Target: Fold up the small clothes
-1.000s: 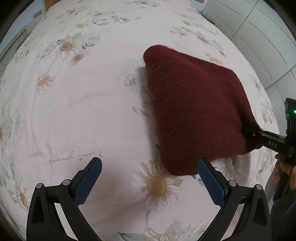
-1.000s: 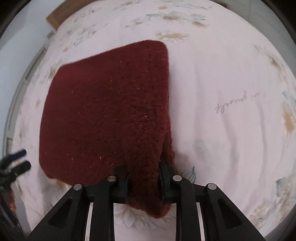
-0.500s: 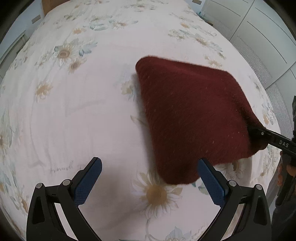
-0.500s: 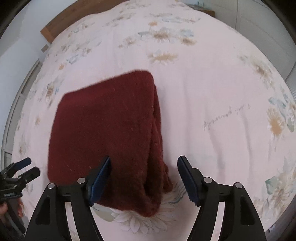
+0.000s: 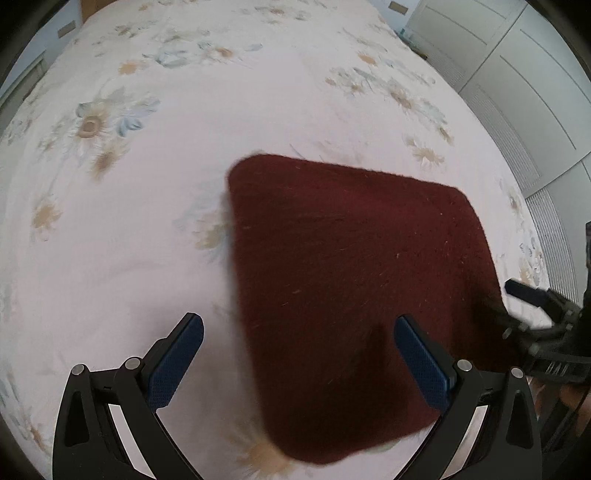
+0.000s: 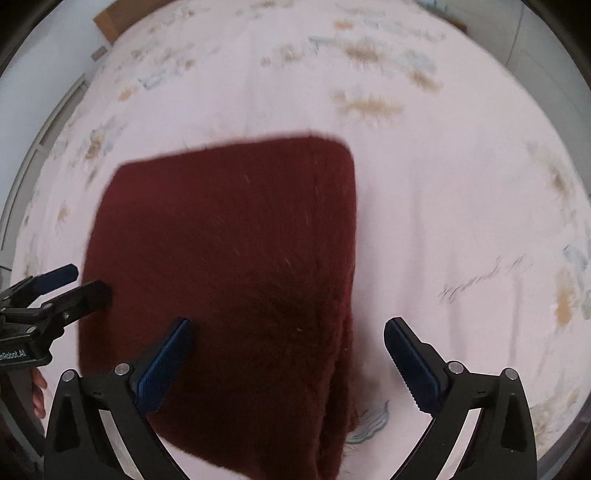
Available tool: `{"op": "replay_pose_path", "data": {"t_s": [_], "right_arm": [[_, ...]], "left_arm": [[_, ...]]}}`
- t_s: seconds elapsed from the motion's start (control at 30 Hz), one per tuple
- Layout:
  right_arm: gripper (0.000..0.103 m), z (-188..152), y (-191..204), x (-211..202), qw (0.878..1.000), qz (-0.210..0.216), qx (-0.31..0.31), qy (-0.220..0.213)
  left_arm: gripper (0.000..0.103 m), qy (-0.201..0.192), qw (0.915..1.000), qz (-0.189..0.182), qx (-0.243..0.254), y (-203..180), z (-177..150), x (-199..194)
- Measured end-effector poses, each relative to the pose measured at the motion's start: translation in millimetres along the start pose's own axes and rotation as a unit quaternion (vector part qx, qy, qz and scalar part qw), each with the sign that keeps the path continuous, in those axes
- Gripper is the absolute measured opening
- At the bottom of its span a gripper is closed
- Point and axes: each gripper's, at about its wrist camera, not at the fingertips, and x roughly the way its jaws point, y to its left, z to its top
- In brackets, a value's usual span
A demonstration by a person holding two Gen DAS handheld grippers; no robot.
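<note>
A dark red knitted garment [image 5: 351, 295] lies folded in a flat rectangle on the flowered bed sheet [image 5: 129, 240]. My left gripper [image 5: 297, 322] hangs open above its near left edge, touching nothing. In the right wrist view the garment [image 6: 240, 258] shows its thick folded edge on the right side. My right gripper [image 6: 287, 325] hovers over that edge with its jaws opening wide, and the pads are clear of the cloth. Each gripper shows in the other's view: the right gripper [image 5: 506, 299] at the garment's right corner, the left gripper [image 6: 79, 282] at its left edge.
The pale sheet [image 6: 443, 203] spreads out on all sides, with script printed on it [image 6: 484, 277]. White wardrobe doors [image 5: 517, 74] stand past the bed's right side. A wooden headboard [image 6: 110, 22] is at the far end. A hand [image 6: 37, 391] holds the left gripper.
The right gripper was shut on the garment's folded edge; it has let go and spread its jaws wide. The left gripper has drifted over the garment's near edge.
</note>
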Motion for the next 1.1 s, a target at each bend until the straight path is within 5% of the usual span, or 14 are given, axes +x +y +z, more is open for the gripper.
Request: {"op": "replay_pose_path", "data": {"t_s": [0.2,0.47,0.53,0.73,0.77,0.8,0.87,1.1], "right_arm": [[0.103,-9.8,-12.7,28.5,1.0,0.016,-0.004,0.001],[0.101,-19.7,-24.3,46.9,0.998,0.065,0.028,-0.002],[0.088,-20.3,-25.6,46.5,0.996,0.08,0.042,-0.001],[0.066,-20.4,-19.5,40.9,0.995,0.094,0.046,-0.002],[0.05,-19.6,-16.6,38.4,0.995,0.094,0.045,-0.005],[0.046,-19.2,-13.9,35.1,0.993,0.109,0.047,-0.009],[0.043,-18.5,-2.4,21.7,0.995,0.093,0.034,-0.028],[0.041,-10.6,36.6,-22.5,0.992,0.108,0.001,-0.064]], "left_arm": [[0.102,0.056,0.9983,-0.002,-0.013,0.9,-9.0,47.7],[0.103,0.025,0.9992,-0.029,-0.011,12.8,-22.7,60.5],[0.103,0.016,0.9994,-0.029,-0.007,12.0,-24.4,61.5],[0.086,0.008,0.9992,-0.037,0.01,6.8,-29.7,54.7],[0.08,0.009,0.9991,-0.04,0.012,6.2,-29.2,53.7],[0.076,0.008,0.999,-0.043,0.013,4.8,-27.8,52.6],[0.063,-0.002,0.9987,-0.046,0.021,-5.4,-24.5,46.1],[0.053,-0.033,0.9962,-0.075,0.03,12.2,-12.9,-8.9]]}}
